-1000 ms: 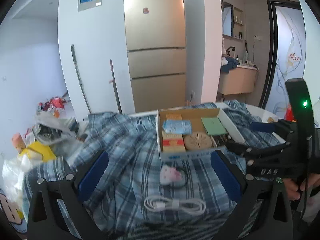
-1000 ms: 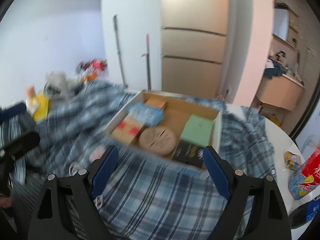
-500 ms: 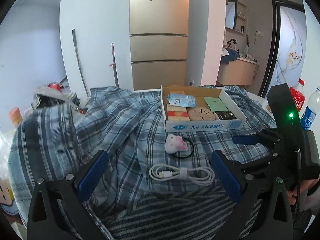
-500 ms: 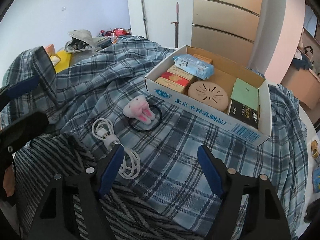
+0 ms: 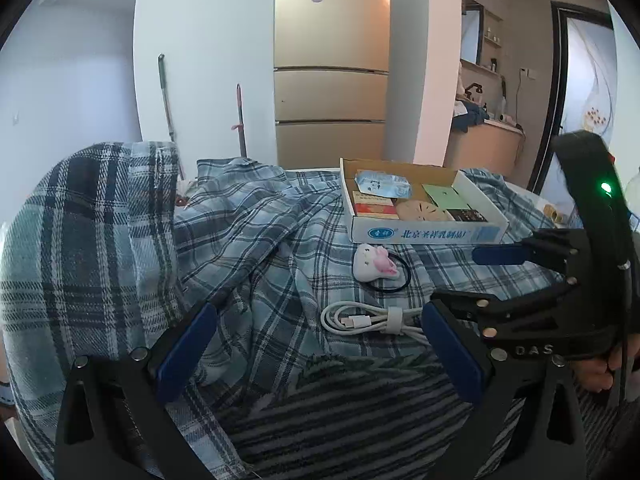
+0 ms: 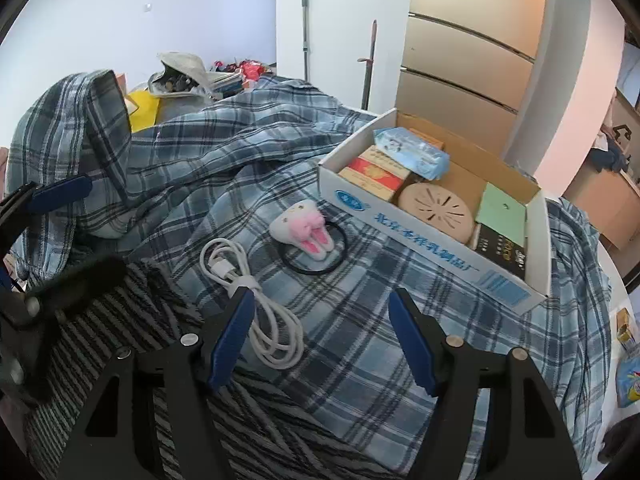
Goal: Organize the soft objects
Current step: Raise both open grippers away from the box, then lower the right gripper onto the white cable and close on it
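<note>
Lying spread over the counter (image 6: 624, 312), a blue plaid shirt (image 5: 256, 240) covers most of its top, one part bunched up high at the left. A dark striped cloth (image 5: 360, 400) sits on it at the near edge. On the shirt, well short of the cardboard box (image 5: 424, 234), rest a white coiled cable (image 5: 368, 318) and a small plush bunny (image 5: 374, 266) fixed to a black hair tie (image 6: 312, 270); the bunny lies just in front of the box wall. Inside the box are a blue tissue pack (image 6: 412, 152), a red packet (image 6: 376, 174), a round tan lid (image 6: 436, 206) and a green card (image 6: 502, 212).

Left tongs (image 5: 316, 344) stand wide above the striped cloth, nothing between the blue pads. Right tongs (image 6: 324, 336) are closing, about half wide, with only shirt fabric beneath them; the left pad (image 6: 232, 336) hangs just beside the cable's loop, and whether it touches cannot be told.
</note>
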Demonstrator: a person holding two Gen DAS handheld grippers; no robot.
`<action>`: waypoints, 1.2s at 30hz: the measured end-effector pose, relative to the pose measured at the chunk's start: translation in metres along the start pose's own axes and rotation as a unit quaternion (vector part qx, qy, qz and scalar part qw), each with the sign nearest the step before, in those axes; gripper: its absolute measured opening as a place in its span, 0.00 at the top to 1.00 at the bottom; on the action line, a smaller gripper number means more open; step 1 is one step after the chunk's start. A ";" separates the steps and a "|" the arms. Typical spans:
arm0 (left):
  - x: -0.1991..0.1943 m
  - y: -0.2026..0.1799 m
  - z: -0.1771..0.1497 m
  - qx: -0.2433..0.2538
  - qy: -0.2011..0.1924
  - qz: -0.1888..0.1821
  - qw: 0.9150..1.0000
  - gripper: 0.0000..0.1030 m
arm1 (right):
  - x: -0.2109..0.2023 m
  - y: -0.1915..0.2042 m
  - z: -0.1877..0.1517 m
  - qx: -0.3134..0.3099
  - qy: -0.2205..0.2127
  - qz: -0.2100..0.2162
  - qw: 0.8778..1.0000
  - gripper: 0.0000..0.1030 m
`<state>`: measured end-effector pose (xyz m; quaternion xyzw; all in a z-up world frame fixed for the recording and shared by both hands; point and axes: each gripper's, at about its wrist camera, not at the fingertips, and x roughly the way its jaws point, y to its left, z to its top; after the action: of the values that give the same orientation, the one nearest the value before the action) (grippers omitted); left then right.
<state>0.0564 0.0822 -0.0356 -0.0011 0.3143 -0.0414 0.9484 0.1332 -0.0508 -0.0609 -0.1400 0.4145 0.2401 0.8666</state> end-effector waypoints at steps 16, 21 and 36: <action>0.008 0.006 -0.005 -0.017 0.004 -0.018 1.000 0.00 | -0.007 0.016 -0.019 0.067 0.019 -0.018 0.997 0.35; 0.006 0.008 -0.006 -0.026 0.004 -0.019 0.999 0.01 | -0.002 0.012 -0.009 0.103 0.019 0.005 0.994 0.40; -0.010 0.016 -0.003 -0.044 -0.037 0.010 0.998 0.00 | -0.006 0.004 -0.014 0.099 0.012 0.008 0.995 0.41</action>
<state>0.0479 0.0987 -0.0322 -0.0417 0.2801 -0.0181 0.9589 0.1185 -0.0554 -0.0652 -0.0525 0.4475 0.2033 0.8693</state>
